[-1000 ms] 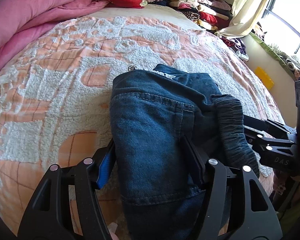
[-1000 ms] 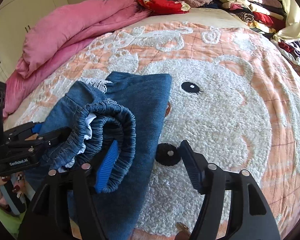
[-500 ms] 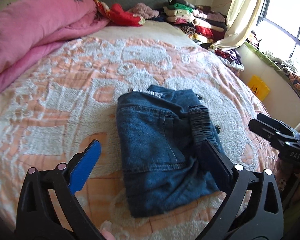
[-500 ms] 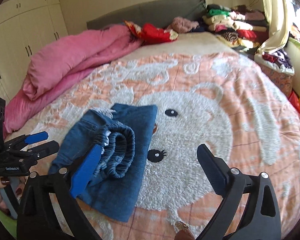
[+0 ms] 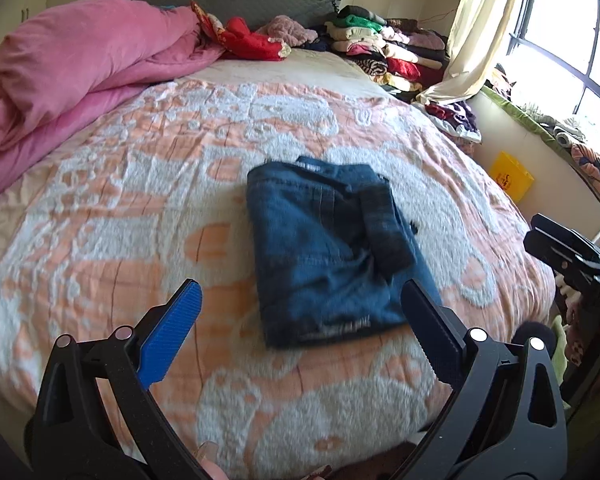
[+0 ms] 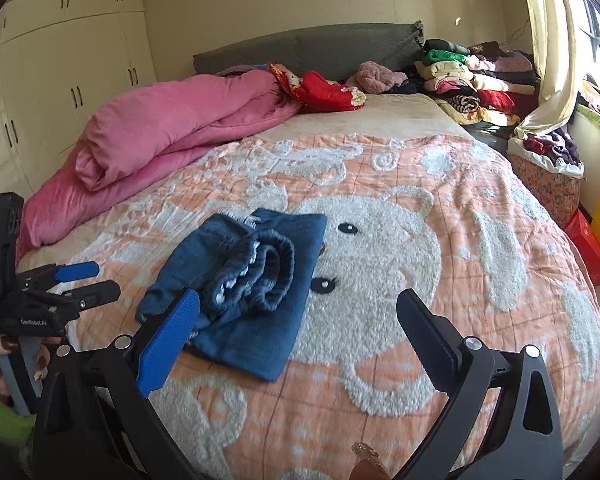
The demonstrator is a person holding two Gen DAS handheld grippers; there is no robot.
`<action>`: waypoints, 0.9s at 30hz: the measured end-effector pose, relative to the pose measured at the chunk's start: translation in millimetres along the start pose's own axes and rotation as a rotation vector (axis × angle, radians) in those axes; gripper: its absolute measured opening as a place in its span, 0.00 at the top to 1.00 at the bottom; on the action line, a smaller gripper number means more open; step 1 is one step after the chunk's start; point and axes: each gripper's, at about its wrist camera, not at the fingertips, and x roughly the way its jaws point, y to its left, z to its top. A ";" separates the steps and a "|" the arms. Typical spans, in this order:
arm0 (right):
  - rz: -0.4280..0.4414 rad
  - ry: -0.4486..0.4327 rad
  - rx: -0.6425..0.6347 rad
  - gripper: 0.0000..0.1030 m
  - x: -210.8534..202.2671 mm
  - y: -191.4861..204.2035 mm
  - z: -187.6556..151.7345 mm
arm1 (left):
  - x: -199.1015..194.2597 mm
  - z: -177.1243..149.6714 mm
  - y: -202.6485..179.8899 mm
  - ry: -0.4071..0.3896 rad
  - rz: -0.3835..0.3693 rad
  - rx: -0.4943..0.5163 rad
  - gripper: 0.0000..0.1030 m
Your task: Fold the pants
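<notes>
The blue denim pants lie folded into a compact rectangle on the orange and white bear blanket, with the elastic waistband rolled on top. They also show in the right wrist view. My left gripper is open and empty, held back above the bed's near edge. My right gripper is open and empty, also back from the pants. Each gripper shows at the edge of the other's view: the right one, the left one.
A pink duvet is bunched at the left. Stacked clothes and a red garment sit by the grey headboard. A curtain, window and yellow box are on the right. White wardrobes stand at the left.
Both grippers have opened, let go of the pants and pulled back and up from the bed. The folded pants now lie free on the blanket.
</notes>
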 end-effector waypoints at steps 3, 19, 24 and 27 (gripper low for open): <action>-0.005 0.028 -0.013 0.04 -2.2 6.4 -13.9 | -1.7 -12.1 1.9 0.014 -0.005 -0.005 0.09; -0.033 0.106 -0.041 0.04 8.4 20.7 -40.9 | 4.6 -44.4 5.2 0.085 -0.020 -0.047 0.09; -0.033 0.115 -0.040 0.04 8.9 21.2 -42.3 | 5.5 -44.4 5.8 0.091 -0.012 -0.047 0.09; -0.034 0.113 -0.040 0.04 8.6 21.8 -42.3 | 5.2 -44.7 6.1 0.091 -0.011 -0.047 0.09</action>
